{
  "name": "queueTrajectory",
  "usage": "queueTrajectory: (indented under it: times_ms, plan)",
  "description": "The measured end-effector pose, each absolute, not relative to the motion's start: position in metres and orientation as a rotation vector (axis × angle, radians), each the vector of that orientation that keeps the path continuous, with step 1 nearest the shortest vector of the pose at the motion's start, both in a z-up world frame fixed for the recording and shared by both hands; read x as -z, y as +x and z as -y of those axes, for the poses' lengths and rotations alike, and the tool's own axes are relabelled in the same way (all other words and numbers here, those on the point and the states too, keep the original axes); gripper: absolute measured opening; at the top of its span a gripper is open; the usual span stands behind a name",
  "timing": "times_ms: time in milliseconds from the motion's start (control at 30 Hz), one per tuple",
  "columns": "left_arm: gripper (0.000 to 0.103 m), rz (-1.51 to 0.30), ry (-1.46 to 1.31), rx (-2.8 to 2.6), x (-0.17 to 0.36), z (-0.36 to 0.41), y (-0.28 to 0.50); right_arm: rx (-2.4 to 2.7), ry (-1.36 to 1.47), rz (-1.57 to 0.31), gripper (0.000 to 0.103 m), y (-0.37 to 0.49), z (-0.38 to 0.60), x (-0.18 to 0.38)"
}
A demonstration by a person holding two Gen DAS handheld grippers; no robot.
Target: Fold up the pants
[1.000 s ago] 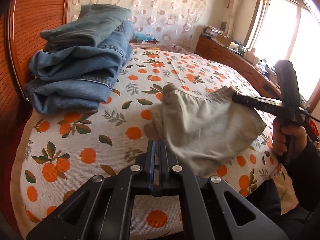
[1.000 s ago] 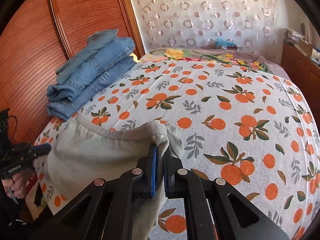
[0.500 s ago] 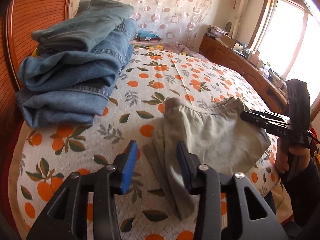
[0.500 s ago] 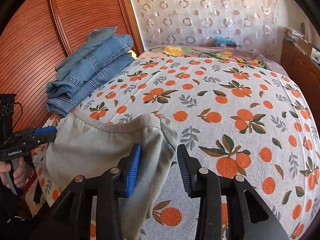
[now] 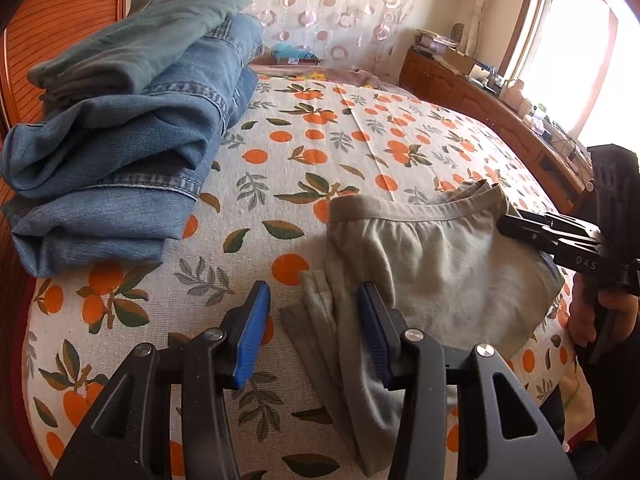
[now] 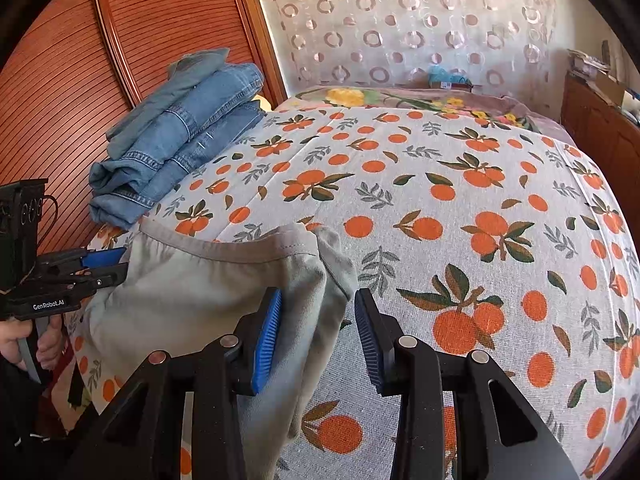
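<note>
**Both grippers spread beside the folded grey pants at the near edge of the bed**

The light grey pants point(image 5: 436, 264) lie folded on the orange-print bedspread point(image 5: 320, 152), close to the bed's near edge, with the elastic waistband toward the middle of the bed and the folded legs running down toward that edge and over it.

The left gripper point(image 5: 312, 332) stands with its jaws spread; a narrow strip of the pants' folded edge lies in the gap, and the blue pads point(image 5: 250, 340) press on nothing. In the right wrist view the same gripper point(image 6: 108, 264) shows at the left end of the pants, held by a hand point(image 6: 24, 344) low at the picture's edge.

The right gripper point(image 6: 316, 328) is also spread. The corner of the pants at the waistband's right end drapes between its jaws and lies against the left pad point(image 6: 268, 340), while the other pad stands clear of the cloth. From the left wrist view this gripper point(image 5: 508, 224) reaches in at the far end of the waistband.

A stack of folded jeans point(image 5: 120, 132) sits at the bed's far left corner, against the wooden headboard point(image 6: 80, 80), well apart from the grey pants.
</note>
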State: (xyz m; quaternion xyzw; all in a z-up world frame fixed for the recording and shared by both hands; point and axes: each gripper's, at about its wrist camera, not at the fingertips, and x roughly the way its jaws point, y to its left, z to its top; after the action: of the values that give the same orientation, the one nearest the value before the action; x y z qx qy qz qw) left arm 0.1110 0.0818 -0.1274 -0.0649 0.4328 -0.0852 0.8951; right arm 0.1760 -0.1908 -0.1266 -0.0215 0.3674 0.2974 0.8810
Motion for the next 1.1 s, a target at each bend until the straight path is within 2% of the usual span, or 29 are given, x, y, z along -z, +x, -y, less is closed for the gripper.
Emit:
queueTrajectory:
  times_ms: [367, 433, 600, 767, 933, 1100]
  plan:
    - [0.047, -0.886, -0.15, 0.233, 0.127, -0.075, 0.103, -0.617, -0.058, -0.782, 0.04, 0.179, 0.185, 0.128]
    - [0.043, -0.884, -0.148, 0.246, 0.128, -0.073, 0.104, -0.618, -0.057, -0.782, 0.04, 0.179, 0.186, 0.128]
    - [0.024, -0.886, -0.167, 0.28, 0.128, -0.07, 0.106, -0.628, -0.07, -0.782, 0.041, 0.179, 0.182, 0.129]
    - [0.016, -0.863, -0.162, 0.291, 0.126, -0.067, 0.104, -0.648, -0.101, -0.78, 0.04, 0.178, 0.175, 0.129]
    - [0.014, -0.848, -0.161, 0.294, 0.123, -0.066, 0.102, -0.674, -0.081, -0.779, 0.017, 0.176, 0.176, 0.128]
    - [0.013, -0.817, -0.177, 0.294, 0.116, -0.069, 0.099, -0.663, -0.068, -0.754, 0.011, 0.17, 0.181, 0.126]
